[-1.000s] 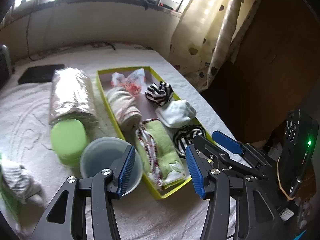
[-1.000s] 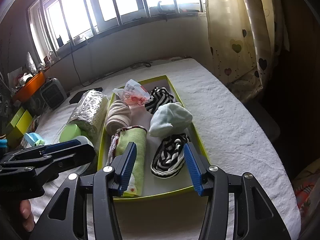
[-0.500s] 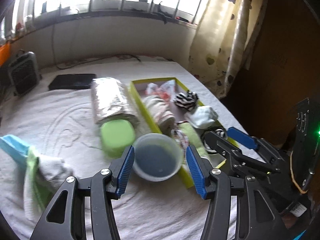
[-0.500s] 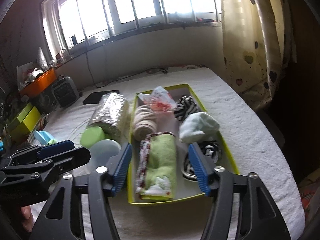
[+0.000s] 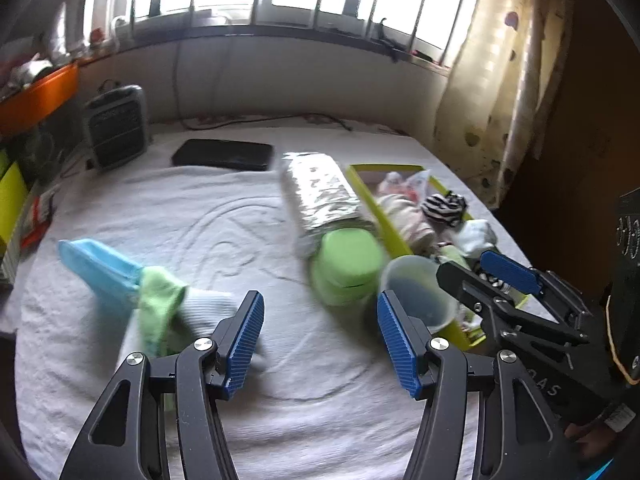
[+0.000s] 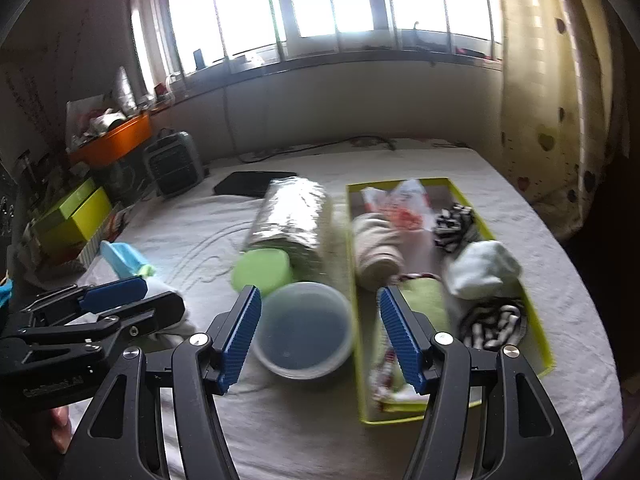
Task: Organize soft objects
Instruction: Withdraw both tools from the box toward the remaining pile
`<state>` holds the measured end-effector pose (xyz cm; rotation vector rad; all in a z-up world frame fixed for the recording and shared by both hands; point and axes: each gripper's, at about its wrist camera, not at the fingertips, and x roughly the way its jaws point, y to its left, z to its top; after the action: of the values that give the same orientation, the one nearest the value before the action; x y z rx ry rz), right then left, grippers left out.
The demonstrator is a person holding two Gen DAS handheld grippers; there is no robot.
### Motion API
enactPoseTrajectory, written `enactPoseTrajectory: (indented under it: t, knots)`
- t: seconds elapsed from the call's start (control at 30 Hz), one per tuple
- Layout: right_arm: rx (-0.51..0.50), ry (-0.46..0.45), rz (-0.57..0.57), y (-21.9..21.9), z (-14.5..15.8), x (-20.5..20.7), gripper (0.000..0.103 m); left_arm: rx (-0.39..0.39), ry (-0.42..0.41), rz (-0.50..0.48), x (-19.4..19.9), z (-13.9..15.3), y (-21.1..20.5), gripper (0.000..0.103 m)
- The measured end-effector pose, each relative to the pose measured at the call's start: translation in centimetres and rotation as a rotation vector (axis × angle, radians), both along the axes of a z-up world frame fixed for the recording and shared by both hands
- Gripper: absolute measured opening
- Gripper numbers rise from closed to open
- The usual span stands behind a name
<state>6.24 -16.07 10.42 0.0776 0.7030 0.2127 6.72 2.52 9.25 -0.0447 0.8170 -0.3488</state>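
A yellow-green tray [image 6: 546, 344] on the white bedspread holds rolled soft items: a beige roll [image 6: 376, 246], a green towel roll [image 6: 420, 308], a white sock ball [image 6: 482, 268] and striped socks [image 6: 492, 320]. The tray [image 5: 366, 196] also shows in the left wrist view. A loose pile of blue, green and white cloth [image 5: 160, 300] lies at the left. My left gripper [image 5: 320, 340] is open and empty, just right of that pile. My right gripper [image 6: 320, 336] is open and empty above a clear plastic bowl [image 6: 306, 328].
A foil-wrapped roll [image 6: 292, 216] and a green lidded container [image 6: 262, 268] lie left of the tray. A black flat box [image 5: 224, 154] and a small heater [image 5: 116, 126] stand at the back. Green boxes [image 6: 72, 216] and an orange bin [image 6: 112, 142] are at the left.
Both grippers have swung left and pulled back. The left wrist view has shifted from the tray to the loose cloth pile. Both stay open and empty.
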Motion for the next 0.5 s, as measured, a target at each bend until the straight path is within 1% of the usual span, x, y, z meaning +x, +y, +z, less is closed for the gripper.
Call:
enactPoseTrajectory:
  t: [0.2,0.33,0.5]
  knots:
    - [-0.013,-0.007,0.071,2.7,0.0,0.4,0.063,0.02,0.005,0.045,-0.2,-0.7,3.0,0.059]
    - [-0.008,-0.002,0.107,4.1,-0.2,0.6,0.064,0.012,0.028,0.095,-0.1,-1.5,5.7,0.059]
    - [-0.028,0.016,0.168,6.3,-0.9,1.1,0.064,0.008,0.048,0.15,-0.2,-2.5,9.2,0.061]
